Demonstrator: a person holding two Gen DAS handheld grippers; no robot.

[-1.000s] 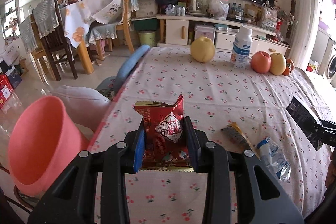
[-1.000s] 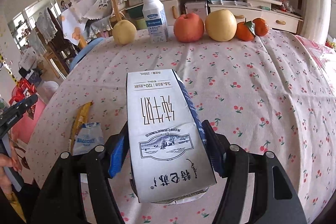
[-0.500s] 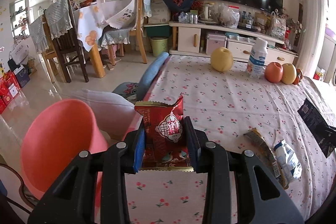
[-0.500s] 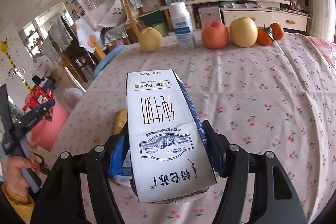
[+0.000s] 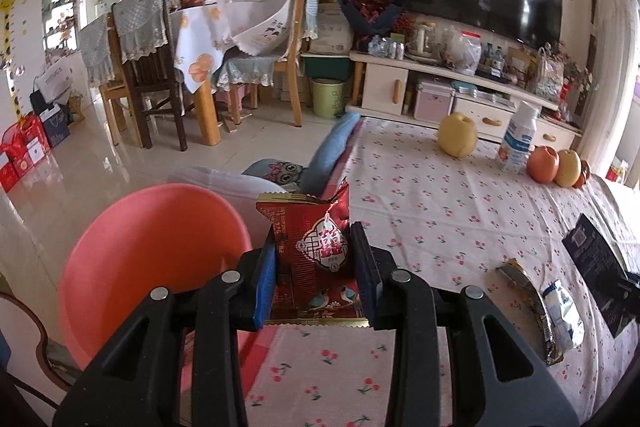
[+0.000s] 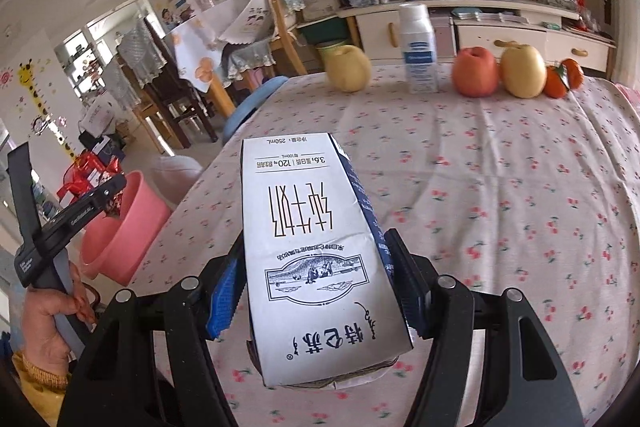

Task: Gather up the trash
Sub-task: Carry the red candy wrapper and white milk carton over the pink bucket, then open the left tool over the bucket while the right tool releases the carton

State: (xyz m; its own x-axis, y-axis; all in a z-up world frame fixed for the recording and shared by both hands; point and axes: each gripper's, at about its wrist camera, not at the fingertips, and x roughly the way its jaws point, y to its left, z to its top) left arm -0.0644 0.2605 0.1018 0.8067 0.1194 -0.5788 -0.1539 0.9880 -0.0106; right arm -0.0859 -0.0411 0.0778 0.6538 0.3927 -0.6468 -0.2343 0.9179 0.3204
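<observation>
My left gripper (image 5: 314,263) is shut on a red snack wrapper (image 5: 316,255), held at the table's left edge beside the rim of a pink bin (image 5: 152,263). The right wrist view shows the same gripper (image 6: 112,197) out at the left, over the pink bin (image 6: 128,227), with a hand around its handle. My right gripper (image 6: 316,267) is shut on a white milk carton (image 6: 312,251), held above the flowered tablecloth (image 6: 500,195). A yellow wrapper (image 5: 524,291) and a small clear bag (image 5: 562,315) lie on the cloth at the right of the left wrist view.
At the table's far edge stand a pear (image 6: 349,67), a white bottle (image 6: 419,47), an apple (image 6: 476,71), another pear (image 6: 522,71) and oranges (image 6: 560,79). A blue chair back (image 5: 332,147) and a white cushion (image 5: 228,183) sit beside the table's left side.
Both grippers have swung left toward the pink bin, each keeping its load. The bin now fills more of the left wrist view, and the wrappers on the cloth have slid to the right.
</observation>
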